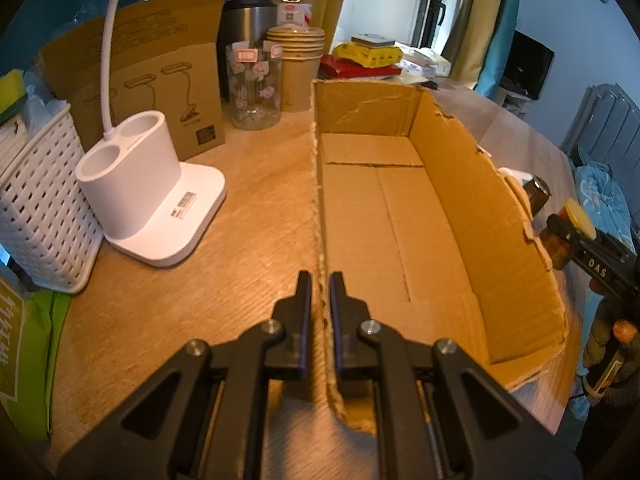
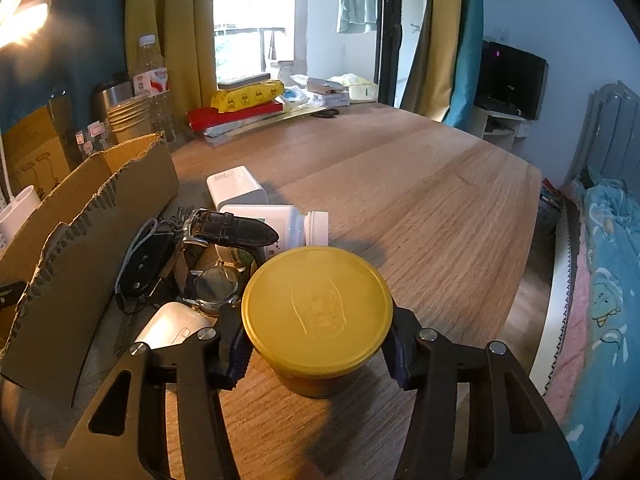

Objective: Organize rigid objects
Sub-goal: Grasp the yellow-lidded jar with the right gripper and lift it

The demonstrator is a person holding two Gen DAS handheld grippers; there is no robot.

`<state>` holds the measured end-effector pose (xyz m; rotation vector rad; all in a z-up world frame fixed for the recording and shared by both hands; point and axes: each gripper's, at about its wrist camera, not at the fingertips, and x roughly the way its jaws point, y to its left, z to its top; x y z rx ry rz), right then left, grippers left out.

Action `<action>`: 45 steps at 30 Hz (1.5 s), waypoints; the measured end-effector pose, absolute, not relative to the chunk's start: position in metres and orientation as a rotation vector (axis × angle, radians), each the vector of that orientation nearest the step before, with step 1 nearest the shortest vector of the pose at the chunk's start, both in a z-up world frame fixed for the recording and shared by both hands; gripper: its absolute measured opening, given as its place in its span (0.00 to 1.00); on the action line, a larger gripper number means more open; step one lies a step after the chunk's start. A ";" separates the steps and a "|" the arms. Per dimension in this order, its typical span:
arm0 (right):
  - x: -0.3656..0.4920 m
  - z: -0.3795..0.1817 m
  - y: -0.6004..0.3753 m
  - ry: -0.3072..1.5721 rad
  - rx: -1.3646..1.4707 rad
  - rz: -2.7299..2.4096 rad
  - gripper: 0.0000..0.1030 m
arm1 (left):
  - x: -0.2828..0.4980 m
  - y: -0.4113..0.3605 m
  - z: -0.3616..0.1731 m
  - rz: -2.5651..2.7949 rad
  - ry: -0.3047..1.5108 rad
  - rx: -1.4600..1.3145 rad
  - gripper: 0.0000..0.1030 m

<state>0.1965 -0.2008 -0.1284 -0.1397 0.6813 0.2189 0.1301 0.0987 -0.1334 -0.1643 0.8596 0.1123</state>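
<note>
step: grasp jar point(image 2: 316, 312) beside box point(image 1: 472, 208) | right gripper point(image 2: 318, 344) clamped on jar | left gripper point(image 1: 320, 300) pinching box wall | next: lift jar into box

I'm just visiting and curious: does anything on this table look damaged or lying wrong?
Yes. The cardboard box has ragged, torn top edges, as if its flaps were ripped off. Beside it, the white pill bottle lies on its side, with a wristwatch strap draped over it.

We've got open table point(image 2: 400, 168) from 12 to 3 o'clock; watch point(image 2: 218, 280), white bottle point(image 2: 280, 226) and cardboard box point(image 2: 80, 240) crowd 9 to 11.
</note>
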 end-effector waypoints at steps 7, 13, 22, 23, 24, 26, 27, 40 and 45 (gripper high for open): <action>0.185 -0.110 -0.196 0.632 -0.152 0.245 0.55 | 0.129 0.098 -0.134 0.122 0.856 -0.159 0.09; 0.166 -0.077 -0.178 0.552 -0.161 0.318 0.55 | 0.129 0.099 -0.134 0.126 0.854 -0.168 0.09; 0.135 -0.040 -0.122 0.462 -0.187 0.519 0.55 | 0.128 0.099 -0.133 0.129 0.850 -0.177 0.09; 0.132 -0.039 -0.115 0.458 -0.192 0.540 0.55 | 0.128 0.099 -0.133 0.130 0.850 -0.178 0.09; 0.129 -0.037 -0.108 0.454 -0.197 0.564 0.55 | 0.128 0.099 -0.133 0.129 0.851 -0.179 0.09; 0.124 -0.036 -0.098 0.450 -0.200 0.599 0.55 | 0.128 0.099 -0.133 0.126 0.851 -0.184 0.09; 0.121 -0.036 -0.092 0.448 -0.202 0.618 0.55 | 0.128 0.099 -0.133 0.125 0.851 -0.185 0.08; 0.116 -0.056 -0.064 0.515 -0.208 0.749 0.55 | 0.129 0.098 -0.133 0.123 0.849 -0.189 0.08; 0.122 -0.070 -0.058 0.576 -0.197 0.791 0.55 | 0.129 0.098 -0.133 0.122 0.849 -0.190 0.08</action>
